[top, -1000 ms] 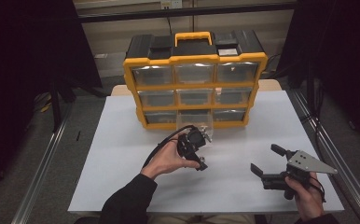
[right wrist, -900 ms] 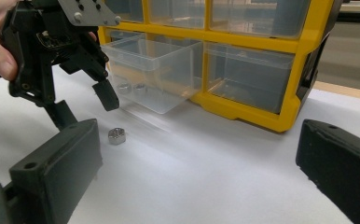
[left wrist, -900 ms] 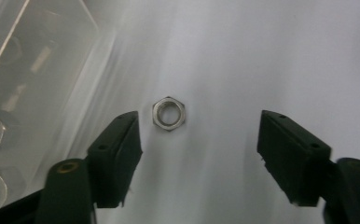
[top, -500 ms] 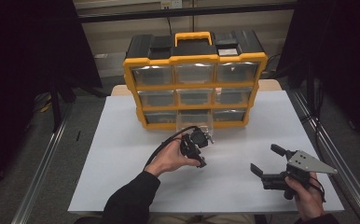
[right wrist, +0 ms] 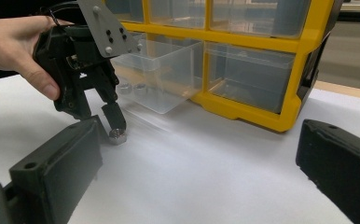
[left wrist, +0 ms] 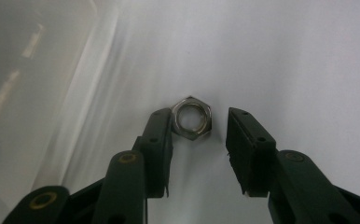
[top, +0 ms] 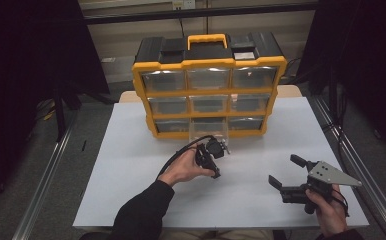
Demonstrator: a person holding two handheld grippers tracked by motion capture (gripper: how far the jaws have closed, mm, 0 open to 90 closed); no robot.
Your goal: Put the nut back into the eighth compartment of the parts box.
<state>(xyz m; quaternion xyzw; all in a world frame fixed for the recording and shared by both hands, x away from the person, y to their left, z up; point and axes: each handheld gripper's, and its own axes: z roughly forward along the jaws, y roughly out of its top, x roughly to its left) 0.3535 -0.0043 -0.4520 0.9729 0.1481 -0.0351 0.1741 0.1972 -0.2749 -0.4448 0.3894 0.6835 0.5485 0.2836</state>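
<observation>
Dim room, dark curtains on both sides; a white surface is carrying a yellow-and-black drawer organizer at its far edge. The organizer's bottom-middle clear drawer is standing pulled out toward you, and in the right gripper view two more nuts are lying inside it.

You are holding the left hand-held gripper just in front of that drawer, pointing down at the surface. A steel hex nut is lying flat on the white surface between its jaws. Those jaws have just been closing, with the nut between them. In the left gripper view one pad is touching the nut's side while the other pad is standing a little apart from it, so the jaws are not yet clamped: partly closed, a gap left on one side. The right gripper view agrees: the nut is sitting on the surface at the jaw tips, not lifted.

You are keeping the right hand-held gripper well apart, low at the near right of the surface, jaws spread wide and holding nothing.

Progress, as I am reading it: the drawer is open and the approach is made; the grasp is under way but not finished. Closing on the nut, lifting it, and presumably dropping it in the drawer and shutting that are all left to do.
</observation>
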